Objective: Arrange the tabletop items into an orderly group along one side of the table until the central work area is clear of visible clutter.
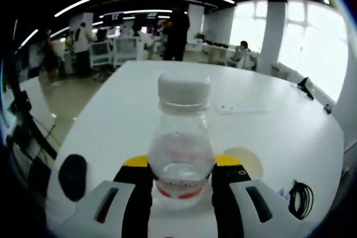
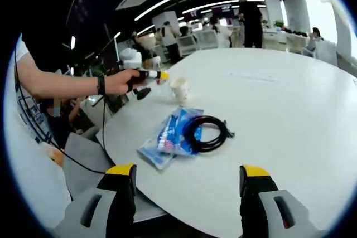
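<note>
Left gripper view: a clear plastic bottle (image 1: 182, 137) with white cap stands upright at lower centre, clamped between the yellow-tipped jaws of the left gripper (image 1: 182, 172). Beneath it spreads the round white table (image 1: 268, 137); a black oval object (image 1: 72, 176) lies at lower left, a coiled black cable (image 1: 301, 198) at lower right, a pale disc (image 1: 248, 161) just right of the jaws.

Right gripper view: the right gripper (image 2: 188, 172), bottom centre, has its jaws spread wide with nothing between them. Mid-frame, the black cable (image 2: 205, 132) rests on a blue packet (image 2: 170, 137). Upper left, a hand (image 2: 120, 82) holds the left gripper (image 2: 152, 75) near the bottle (image 2: 178, 90).

Open-plan office with strip lights, desks, bright windows and people standing behind.
</note>
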`<state>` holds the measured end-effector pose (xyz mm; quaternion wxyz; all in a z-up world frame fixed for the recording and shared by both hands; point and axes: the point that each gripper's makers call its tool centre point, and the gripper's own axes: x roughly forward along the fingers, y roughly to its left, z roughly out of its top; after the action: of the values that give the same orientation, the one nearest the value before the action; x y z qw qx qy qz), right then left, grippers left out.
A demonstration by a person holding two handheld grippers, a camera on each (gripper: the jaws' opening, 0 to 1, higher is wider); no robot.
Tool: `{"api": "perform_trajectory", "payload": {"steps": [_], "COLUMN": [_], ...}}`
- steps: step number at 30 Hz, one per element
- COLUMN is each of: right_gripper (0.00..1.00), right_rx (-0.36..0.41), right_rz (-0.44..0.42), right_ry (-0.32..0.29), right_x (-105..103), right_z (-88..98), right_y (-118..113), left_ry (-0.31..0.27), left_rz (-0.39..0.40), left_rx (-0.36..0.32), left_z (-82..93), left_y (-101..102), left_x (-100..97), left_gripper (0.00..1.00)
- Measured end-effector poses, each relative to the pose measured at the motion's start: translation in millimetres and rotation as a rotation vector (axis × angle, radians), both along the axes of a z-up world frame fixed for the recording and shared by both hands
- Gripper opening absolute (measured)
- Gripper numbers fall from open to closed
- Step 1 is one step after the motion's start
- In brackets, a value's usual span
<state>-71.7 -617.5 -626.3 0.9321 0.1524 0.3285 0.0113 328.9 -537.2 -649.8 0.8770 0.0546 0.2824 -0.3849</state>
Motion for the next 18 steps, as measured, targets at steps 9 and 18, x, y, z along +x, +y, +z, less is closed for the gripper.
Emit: {"api": "perform_trajectory", "payload": {"steps": [9, 18], "right_gripper": [0.77, 0.77], "right_rx": [0.009, 0.009], "right_rz": [-0.014, -0.004], "right_ry": [-0.001, 0.005], "right_x": [-1, 3], "right_z": [-2.4, -2.9], "right_y": [-3, -5], "left_ry": [-0.016, -0.043], "left_rz": [-0.004, 0.011], "left_rx": [0.013, 0.028], "left_z": [-9.1, -13.7], "left_y": [-1, 0], "left_x": [-5.1, -13.3], "left_gripper": [0.40, 0.40]}}
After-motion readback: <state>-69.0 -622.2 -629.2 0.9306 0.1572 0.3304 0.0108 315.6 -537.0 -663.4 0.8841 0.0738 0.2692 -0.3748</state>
